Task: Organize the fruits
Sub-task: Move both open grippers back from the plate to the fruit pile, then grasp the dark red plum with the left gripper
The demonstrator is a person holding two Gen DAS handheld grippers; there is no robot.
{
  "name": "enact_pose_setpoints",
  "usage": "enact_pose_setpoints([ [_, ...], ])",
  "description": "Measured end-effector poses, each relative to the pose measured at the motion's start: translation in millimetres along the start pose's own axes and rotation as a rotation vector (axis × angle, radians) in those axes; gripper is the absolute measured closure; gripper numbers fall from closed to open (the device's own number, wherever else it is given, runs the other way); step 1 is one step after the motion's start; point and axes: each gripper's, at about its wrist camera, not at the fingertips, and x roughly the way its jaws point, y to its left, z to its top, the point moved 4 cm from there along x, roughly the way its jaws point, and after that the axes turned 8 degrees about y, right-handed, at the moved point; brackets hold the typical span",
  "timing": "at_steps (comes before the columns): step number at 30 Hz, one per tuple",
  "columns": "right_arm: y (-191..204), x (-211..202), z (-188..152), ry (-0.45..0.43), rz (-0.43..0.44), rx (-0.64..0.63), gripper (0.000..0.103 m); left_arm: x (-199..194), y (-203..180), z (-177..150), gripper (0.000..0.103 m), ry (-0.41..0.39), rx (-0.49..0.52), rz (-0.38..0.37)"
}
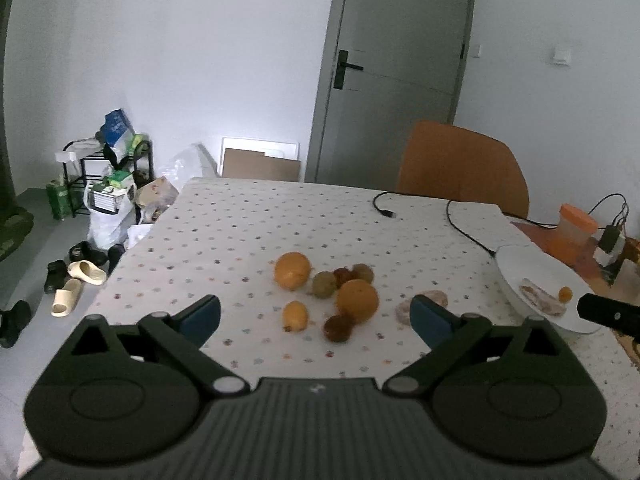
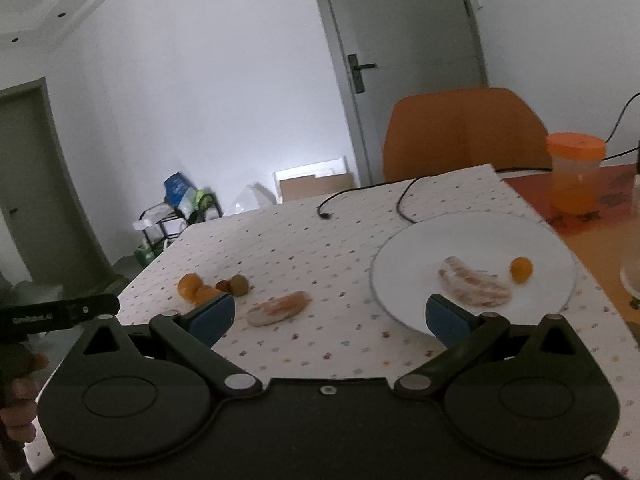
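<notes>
A cluster of fruit lies mid-table: a large orange [image 1: 357, 300], a second orange [image 1: 292, 270], a small orange fruit [image 1: 295, 315], a green fruit [image 1: 324, 284] and a dark brown one [image 1: 338, 328]. My left gripper [image 1: 316, 318] hovers open just in front of them, holding nothing. A peeled citrus piece [image 2: 279, 307] rests on the cloth left of the white plate [image 2: 472, 236]. The plate holds another peeled piece [image 2: 474, 287] and a small orange fruit [image 2: 521, 269]. My right gripper [image 2: 330, 316] is open and empty, near the plate's front edge.
A black cable [image 1: 464, 226] trails across the dotted tablecloth [image 1: 240, 232] behind the plate. An orange-lidded jar [image 2: 575, 172] stands at the right, an orange chair [image 1: 460, 164] behind the table. Shoes and bags lie on the floor at left.
</notes>
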Motion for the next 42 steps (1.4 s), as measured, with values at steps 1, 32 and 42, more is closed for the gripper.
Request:
enact_pose_setpoints([
  [1, 2.2, 1.4, -0.6, 0.003, 0.005, -0.003, 0.000, -0.1, 2.9, -0.4, 0.003, 0.001, -0.003, 0.003],
  [32, 34.8, 58.7, -0.1, 0.110, 0.101, -0.076, 0.011, 45.7, 26.8, -8.0, 0.035, 0.055, -0.074, -0.047],
  [42, 39.9, 77.0, -0.5, 0.142, 0.135, -0.079, 0.019, 62.6, 20.7, -8.6, 0.050, 0.090, -0.065, -0.072],
])
